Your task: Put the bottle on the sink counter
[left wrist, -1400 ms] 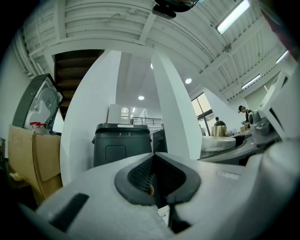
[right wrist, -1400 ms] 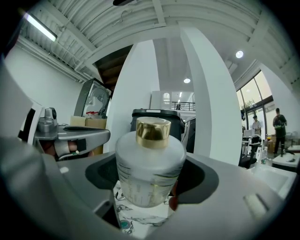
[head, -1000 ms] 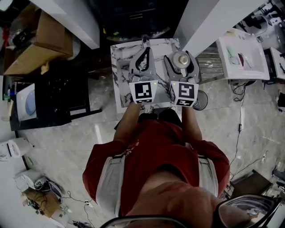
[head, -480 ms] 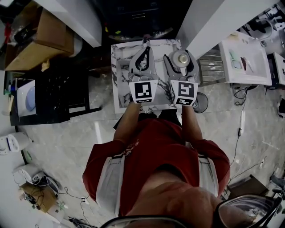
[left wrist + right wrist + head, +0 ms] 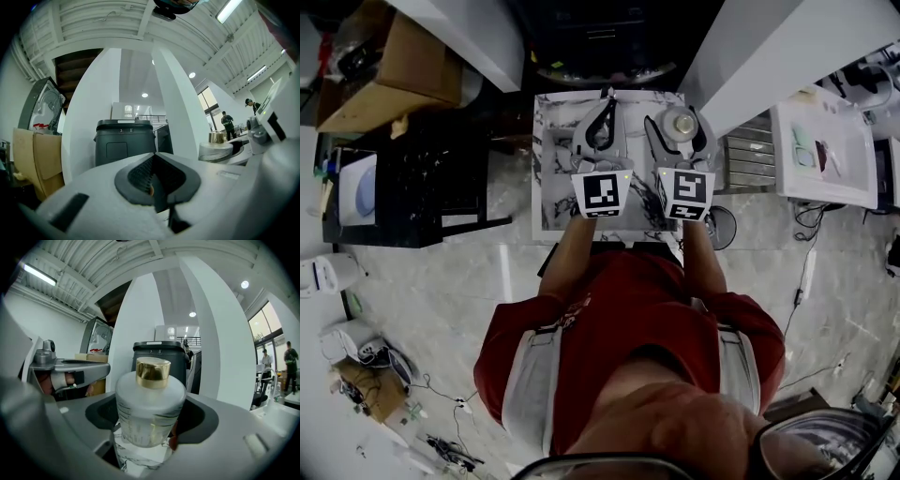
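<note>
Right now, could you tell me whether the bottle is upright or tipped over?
Upright: in the right gripper view the bottle stands vertical, its gold cap on top, gripped between the jaws of the right gripper.

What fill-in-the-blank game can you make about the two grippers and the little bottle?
The frosted glass bottle has a shiny ____ cap.
The ____ gripper grips that bottle.
The left gripper holds ____.
Missing words: gold; right; nothing.
</note>
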`<action>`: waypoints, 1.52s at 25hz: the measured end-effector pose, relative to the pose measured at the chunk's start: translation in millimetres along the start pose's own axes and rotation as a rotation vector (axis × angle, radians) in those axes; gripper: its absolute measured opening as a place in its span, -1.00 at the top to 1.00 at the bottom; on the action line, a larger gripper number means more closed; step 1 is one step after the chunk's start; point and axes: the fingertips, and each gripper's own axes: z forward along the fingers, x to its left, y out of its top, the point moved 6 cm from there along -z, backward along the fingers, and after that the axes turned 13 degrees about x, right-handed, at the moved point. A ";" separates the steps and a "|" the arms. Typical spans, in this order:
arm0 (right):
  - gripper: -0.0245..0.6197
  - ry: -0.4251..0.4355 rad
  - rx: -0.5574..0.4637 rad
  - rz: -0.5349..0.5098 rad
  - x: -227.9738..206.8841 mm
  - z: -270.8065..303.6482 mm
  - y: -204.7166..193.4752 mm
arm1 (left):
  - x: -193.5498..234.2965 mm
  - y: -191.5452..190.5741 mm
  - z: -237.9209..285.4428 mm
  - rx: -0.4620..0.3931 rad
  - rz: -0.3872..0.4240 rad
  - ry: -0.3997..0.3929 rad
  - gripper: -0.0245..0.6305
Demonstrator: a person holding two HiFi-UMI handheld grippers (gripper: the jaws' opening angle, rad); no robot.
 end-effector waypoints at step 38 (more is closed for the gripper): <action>-0.16 0.127 0.182 0.020 -12.4 97.5 -66.9 | 4.9 -67.1 49.0 0.189 -0.034 0.088 0.92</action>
